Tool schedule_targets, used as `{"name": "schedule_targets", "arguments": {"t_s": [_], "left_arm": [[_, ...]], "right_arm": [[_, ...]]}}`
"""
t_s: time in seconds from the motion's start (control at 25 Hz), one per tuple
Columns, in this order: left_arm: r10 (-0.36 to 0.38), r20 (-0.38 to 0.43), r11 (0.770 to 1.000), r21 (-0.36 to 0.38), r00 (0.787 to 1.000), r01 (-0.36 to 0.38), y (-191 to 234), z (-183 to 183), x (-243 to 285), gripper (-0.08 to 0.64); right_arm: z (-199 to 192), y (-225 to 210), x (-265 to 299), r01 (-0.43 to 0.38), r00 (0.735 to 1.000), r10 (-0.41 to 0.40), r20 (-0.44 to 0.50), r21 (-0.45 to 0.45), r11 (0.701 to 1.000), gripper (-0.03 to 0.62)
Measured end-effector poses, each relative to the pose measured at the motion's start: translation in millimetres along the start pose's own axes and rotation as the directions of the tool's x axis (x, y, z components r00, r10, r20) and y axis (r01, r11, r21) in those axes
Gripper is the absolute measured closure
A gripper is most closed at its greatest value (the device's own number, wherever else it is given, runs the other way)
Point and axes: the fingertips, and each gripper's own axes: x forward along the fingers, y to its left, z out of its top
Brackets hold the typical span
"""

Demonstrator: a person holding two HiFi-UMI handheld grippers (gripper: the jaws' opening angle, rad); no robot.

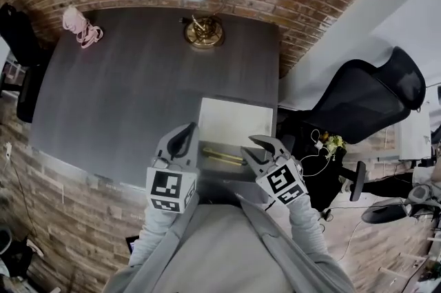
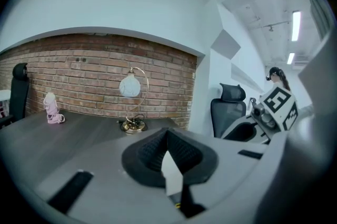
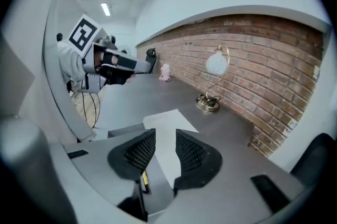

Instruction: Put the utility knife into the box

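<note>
Utility knife (image 1: 224, 155), yellow, lies on a dark grey strip along the near side of the box (image 1: 234, 120), whose white panel sits at the desk's (image 1: 124, 78) near right corner. The knife's long axis runs along that near edge, crosswise to both tools. I cannot tell whether the grey strip is the box's own tray or not. The right tool (image 1: 249, 147) hangs just off the knife's right end, jaws a narrow gap apart and holding nothing. In the right gripper view (image 3: 166, 136) they aim over the white panel, with a yellow sliver of the knife (image 3: 143, 179) low beneath the left jaw. The left tool (image 1: 185, 133) sits just off the knife's left end, tips pressed together and empty, aimed level across the desk. The right tool is likely the better placed. Both forearms are tucked close to the torso, with the tools side by side.
</note>
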Motion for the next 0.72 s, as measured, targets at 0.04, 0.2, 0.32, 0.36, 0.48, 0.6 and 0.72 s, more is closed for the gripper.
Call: {"name": "schedule_targets", "arguments": {"t_s": [0.04,0.2,0.32,0.36,0.48,0.6,0.72], "left_arm": [[-0.002,0.007,1.000,0.001,1.000,0.002,-0.3,3.5,0.4,0.540],[-0.010,0.036,1.000,0.006,0.999,0.010,-4.1,17.5,0.7,0.540],[-0.018,0.058,1.000,0.010,0.998,0.018,-8.1,27.2,1.2,0.540],[-0.021,0.063,1.000,0.011,0.998,0.020,-9.5,29.7,1.5,0.540],[-0.029,0.078,1.000,0.012,0.997,0.028,-12.2,36.7,2.6,0.540],[-0.033,0.089,0.999,0.013,0.995,0.032,-13.2,41.6,3.1,0.540],[-0.036,0.097,0.999,0.015,0.995,0.035,-14.6,45.6,2.3,0.540]], "right_arm": [[7.6,-6.6,-5.9,0.027,0.999,-0.027,0.031,0.013,1.000,0.465],[33.6,-32.4,-30.7,0.134,0.979,-0.142,0.143,0.063,0.989,0.465],[48.9,-49.9,-49.0,0.196,0.949,-0.218,0.227,0.114,0.974,0.465],[53.7,-54.7,-55.1,0.211,0.937,-0.239,0.255,0.132,0.969,0.466],[67.7,-66.2,-72.3,0.241,0.897,-0.292,0.332,0.187,0.952,0.472],[75.2,-73.6,-86.6,0.262,0.860,-0.339,0.382,0.240,0.935,0.491],[80.0,-76.5,-99.3,0.267,0.827,-0.372,0.423,0.286,0.920,0.512]]}}
